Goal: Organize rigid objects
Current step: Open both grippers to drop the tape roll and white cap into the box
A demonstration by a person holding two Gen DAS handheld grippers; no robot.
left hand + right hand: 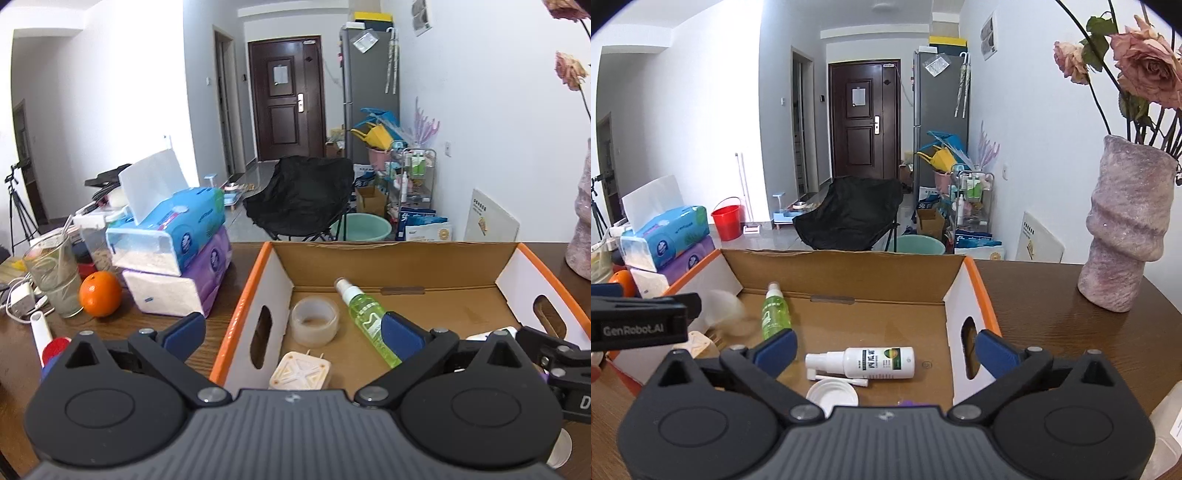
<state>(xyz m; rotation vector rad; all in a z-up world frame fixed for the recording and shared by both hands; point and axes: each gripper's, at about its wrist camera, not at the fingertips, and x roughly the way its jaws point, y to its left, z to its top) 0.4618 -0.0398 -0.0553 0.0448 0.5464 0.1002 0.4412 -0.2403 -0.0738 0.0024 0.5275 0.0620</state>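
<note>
Left wrist view looks down over the wooden table and the open cardboard box with orange rims, the landmark for everything else. Left of the box stand two stacked tissue packs, then an orange and a glass farther left still. Inside the box, against its left wall, sits a roll of clear tape; just right of the roll lies a green spray bottle, nozzle toward the far wall; nearer than the roll, at the box's near left corner, rests a cream plug adapter. From the right wrist camera a white spray bottle lies on its side in the box's near right part, with a white cap just nearer and a thin white tube beside the nozzle. A mottled vase stands well right of the box.

The left gripper is spread as wide as it goes and holds nothing; one pad lies outside the box's left wall, the other overlaps the green bottle in the picture, contact uncertain. The right gripper is equally wide and empty, straddling the box's right wall.

My reading: several items are already boxed, and this is a pause between placements. Next comes choosing a loose piece outside the box, such as the red-and-white item to its near left, and centring the pads before closing.
</note>
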